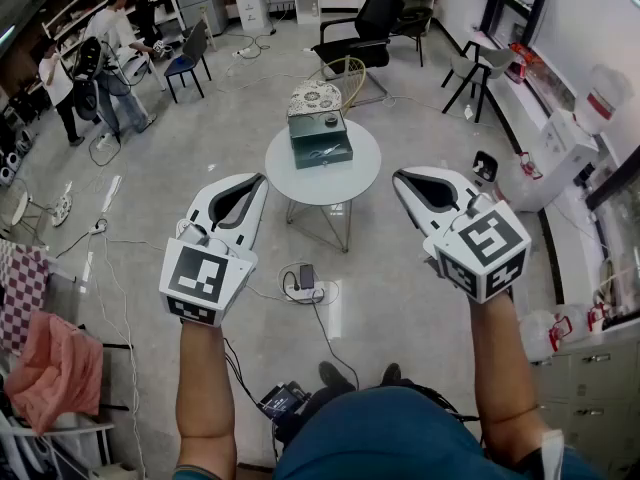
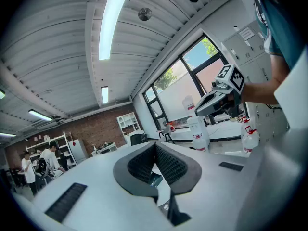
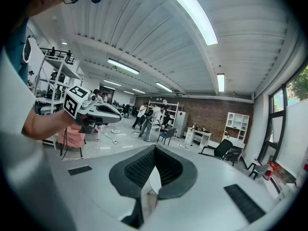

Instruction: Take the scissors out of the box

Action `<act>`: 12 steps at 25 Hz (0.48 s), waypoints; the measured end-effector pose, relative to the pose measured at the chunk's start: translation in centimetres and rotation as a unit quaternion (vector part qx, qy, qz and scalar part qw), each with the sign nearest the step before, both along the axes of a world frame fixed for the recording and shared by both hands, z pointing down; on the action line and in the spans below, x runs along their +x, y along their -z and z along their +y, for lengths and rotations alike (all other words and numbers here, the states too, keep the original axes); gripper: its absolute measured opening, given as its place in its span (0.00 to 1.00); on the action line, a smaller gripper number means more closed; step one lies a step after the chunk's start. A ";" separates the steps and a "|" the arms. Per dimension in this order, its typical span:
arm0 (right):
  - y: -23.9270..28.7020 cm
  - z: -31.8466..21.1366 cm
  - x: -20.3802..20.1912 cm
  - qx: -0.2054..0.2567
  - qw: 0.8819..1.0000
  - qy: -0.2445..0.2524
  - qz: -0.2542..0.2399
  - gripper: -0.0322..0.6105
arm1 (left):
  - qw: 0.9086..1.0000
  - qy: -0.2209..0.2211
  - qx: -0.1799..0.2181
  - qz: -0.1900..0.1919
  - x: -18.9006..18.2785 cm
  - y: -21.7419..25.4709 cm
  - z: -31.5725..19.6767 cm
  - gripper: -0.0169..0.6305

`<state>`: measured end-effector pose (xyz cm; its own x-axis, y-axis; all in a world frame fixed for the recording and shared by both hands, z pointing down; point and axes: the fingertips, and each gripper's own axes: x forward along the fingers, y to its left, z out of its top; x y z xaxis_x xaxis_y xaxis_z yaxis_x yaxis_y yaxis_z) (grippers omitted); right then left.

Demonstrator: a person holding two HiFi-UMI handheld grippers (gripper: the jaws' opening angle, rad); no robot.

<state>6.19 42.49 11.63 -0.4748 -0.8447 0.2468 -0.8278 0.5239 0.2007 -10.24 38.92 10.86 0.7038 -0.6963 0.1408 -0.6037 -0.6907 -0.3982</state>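
A dark green box (image 1: 320, 138) stands on a small round white table (image 1: 345, 178) in the middle of the room, well ahead of both grippers. Pale shapes lie on its front part; I cannot make out the scissors. My left gripper (image 1: 262, 178) is held in the air short of the table's left edge, its jaws closed together with nothing in them (image 2: 155, 144). My right gripper (image 1: 398, 176) hangs the same way by the table's right edge, also shut and empty (image 3: 155, 147). Each gripper view catches the other gripper off to one side.
A wire chair with a patterned cushion (image 1: 315, 96) stands right behind the table, a black office chair (image 1: 365, 28) farther back. A power strip with a phone (image 1: 300, 283) and cables lie on the floor below. People (image 1: 110, 38) stand far left. Water dispensers (image 1: 560, 148) line the right wall.
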 end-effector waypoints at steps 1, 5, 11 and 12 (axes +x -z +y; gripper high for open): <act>0.1 -0.2 -0.3 0.001 1.000 -0.001 0.000 0.11 | 1.000 -0.001 0.000 0.000 -0.2 0.1 -0.2 0.05; 0.3 -1.0 -1.5 0.003 1.000 -0.001 0.001 0.11 | 1.000 -0.002 0.000 0.002 -1.3 0.0 -0.8 0.05; -0.2 -3.2 -1.8 -0.002 1.000 0.009 -0.016 0.11 | 1.000 0.005 -0.006 0.006 -1.6 -0.6 -2.3 0.05; -0.3 -3.9 -1.6 -0.002 1.000 0.011 -0.018 0.11 | 1.000 0.008 -0.008 0.006 -1.5 -0.8 -2.8 0.05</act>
